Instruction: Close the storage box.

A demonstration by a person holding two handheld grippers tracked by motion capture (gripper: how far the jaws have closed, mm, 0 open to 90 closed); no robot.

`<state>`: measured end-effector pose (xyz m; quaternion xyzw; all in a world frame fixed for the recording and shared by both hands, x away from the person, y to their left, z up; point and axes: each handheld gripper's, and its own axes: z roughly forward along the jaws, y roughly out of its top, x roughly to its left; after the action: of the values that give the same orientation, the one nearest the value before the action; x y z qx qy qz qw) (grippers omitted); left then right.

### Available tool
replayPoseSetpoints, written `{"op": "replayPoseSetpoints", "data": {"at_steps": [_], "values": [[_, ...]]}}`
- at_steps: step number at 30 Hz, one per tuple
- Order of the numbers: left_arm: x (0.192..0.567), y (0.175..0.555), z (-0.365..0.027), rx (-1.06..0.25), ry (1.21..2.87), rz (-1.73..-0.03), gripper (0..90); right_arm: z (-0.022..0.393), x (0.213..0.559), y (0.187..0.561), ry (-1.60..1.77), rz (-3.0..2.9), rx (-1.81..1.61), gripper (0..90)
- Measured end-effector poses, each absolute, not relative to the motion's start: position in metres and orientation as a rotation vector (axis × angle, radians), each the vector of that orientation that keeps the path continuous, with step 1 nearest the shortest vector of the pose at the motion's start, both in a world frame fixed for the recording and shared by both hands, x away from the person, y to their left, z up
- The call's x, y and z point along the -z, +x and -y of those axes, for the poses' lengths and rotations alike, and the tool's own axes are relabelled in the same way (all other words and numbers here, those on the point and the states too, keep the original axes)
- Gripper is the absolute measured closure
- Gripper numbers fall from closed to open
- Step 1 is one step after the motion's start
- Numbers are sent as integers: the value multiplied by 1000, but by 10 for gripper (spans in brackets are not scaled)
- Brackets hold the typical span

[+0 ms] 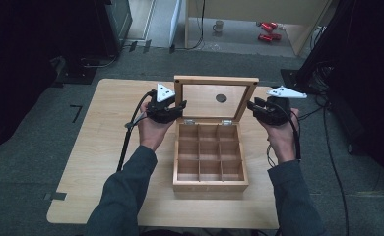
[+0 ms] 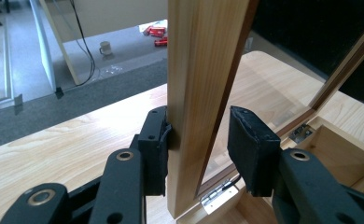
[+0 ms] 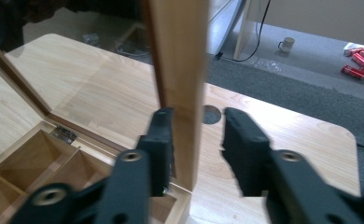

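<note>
Overhead; gripper views close on lid (image 1: pixel 215 98)

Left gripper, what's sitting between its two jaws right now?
The left side rail of the box's lid stands between the left gripper jaws, touching one jaw, clear of the other; seen in the left gripper view.

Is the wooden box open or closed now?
Open: the wooden box has its glass lid standing upright, and its compartments look empty.

Grey sleeves, black tools
Each hand-held gripper, left (image 1: pixel 171 109) and right (image 1: pixel 260 108), is black with brass-ringed screws, a grey three-cornered plate and black cable
</note>
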<state>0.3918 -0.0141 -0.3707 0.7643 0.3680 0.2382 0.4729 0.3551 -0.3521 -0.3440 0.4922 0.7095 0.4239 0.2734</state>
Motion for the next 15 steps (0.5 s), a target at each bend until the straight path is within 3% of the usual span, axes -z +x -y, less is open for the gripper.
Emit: {"op": "replayPoseSetpoints", "data": {"at_steps": [2,15], "values": [[371,389,14,-587,1873,-893,594,356,342,351,1321,-1901,-1156,729],[370,374,0,-553,1827,-853,594,352,336,336,1260,-1896,-1147,731]]}}
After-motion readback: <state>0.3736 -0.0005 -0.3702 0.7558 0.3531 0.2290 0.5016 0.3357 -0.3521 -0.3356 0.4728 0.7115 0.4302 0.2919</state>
